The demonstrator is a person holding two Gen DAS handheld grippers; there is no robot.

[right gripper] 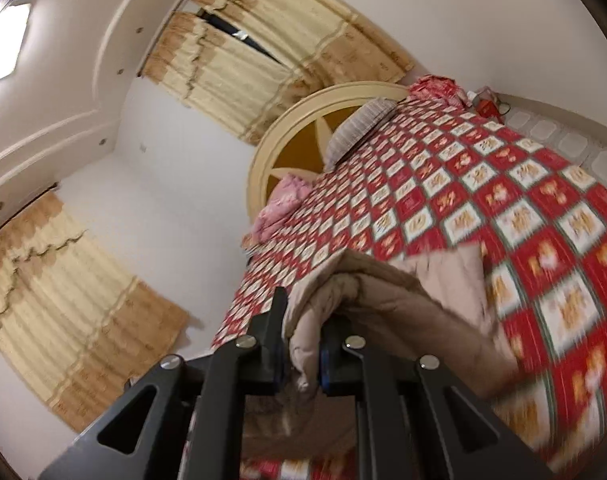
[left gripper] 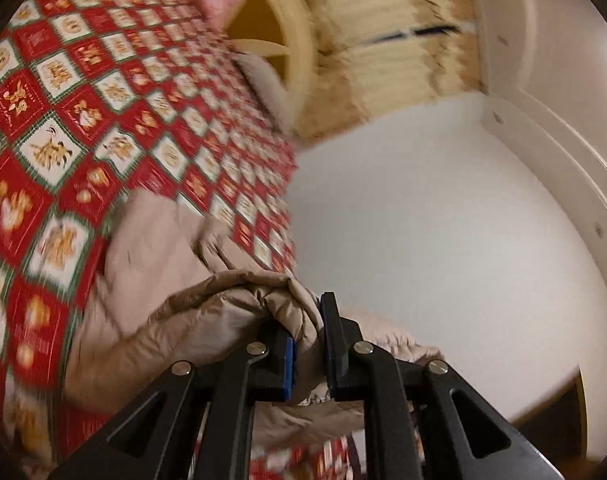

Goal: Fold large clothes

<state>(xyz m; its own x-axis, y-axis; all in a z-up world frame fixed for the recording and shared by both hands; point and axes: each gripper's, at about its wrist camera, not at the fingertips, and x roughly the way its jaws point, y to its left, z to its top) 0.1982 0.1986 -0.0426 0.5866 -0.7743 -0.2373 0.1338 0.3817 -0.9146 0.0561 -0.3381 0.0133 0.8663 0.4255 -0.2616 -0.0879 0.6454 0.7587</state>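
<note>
Both grippers, left (left gripper: 308, 344) and right (right gripper: 302, 350), are clamped nearly closed on bunched edges of the tan jacket (left gripper: 151, 280), lifting it over the bed (left gripper: 103, 100). Lift step in hand; next, probably, carry both edges across evenly, though blur hides the hem

Beige garment (left gripper: 151, 320) on red-and-white checked bedspread (left gripper: 103, 100).

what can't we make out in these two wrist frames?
- Beige padded garment: its type and full shape; both views show only bunched folds, with the lower part cut off behind the left gripper and right gripper.
- Bedspread motifs: motion blur, both views.
- Red item beyond the bed: too small, right wrist view.
</note>
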